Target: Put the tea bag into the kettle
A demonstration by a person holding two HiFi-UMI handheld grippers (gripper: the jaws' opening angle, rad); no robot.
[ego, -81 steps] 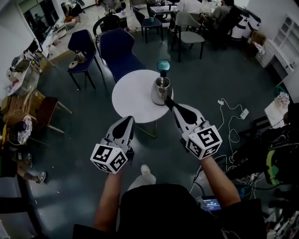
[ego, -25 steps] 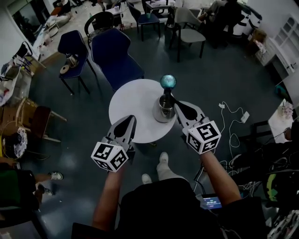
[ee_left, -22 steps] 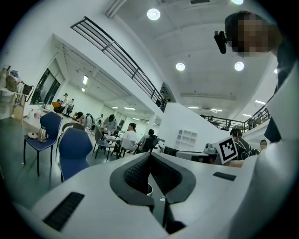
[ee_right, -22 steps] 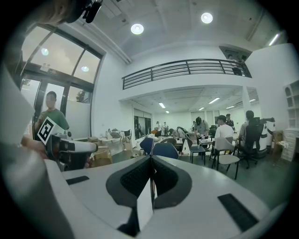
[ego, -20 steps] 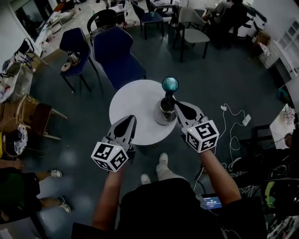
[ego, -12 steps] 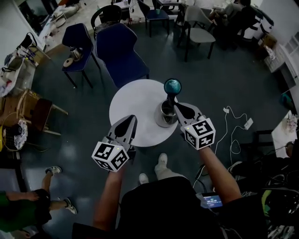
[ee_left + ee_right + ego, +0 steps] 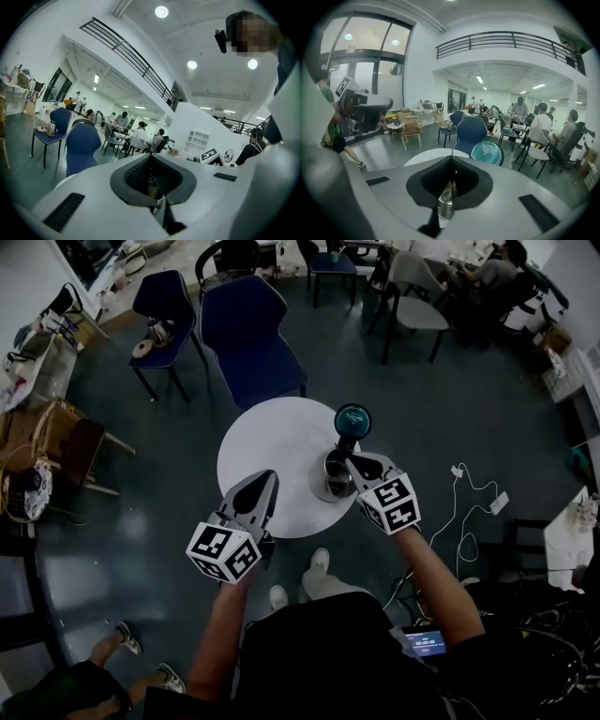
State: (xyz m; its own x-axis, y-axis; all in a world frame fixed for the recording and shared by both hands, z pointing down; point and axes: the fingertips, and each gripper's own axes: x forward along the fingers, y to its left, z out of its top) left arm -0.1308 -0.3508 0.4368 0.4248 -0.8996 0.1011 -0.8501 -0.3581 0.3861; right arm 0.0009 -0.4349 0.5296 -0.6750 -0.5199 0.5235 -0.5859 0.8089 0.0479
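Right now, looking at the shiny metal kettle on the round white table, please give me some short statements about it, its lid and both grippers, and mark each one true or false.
1. The shiny metal kettle stands on the round white table. True.
2. The kettle's round teal lid is shut over its mouth. False: the lid is raised, and the mouth is open.
3. The right gripper has its tip at the kettle. True.
4. The left gripper touches the kettle. False: it is apart from the kettle, to the left, over the table's near side.
5. A dark blue chair stands beyond the table. True.
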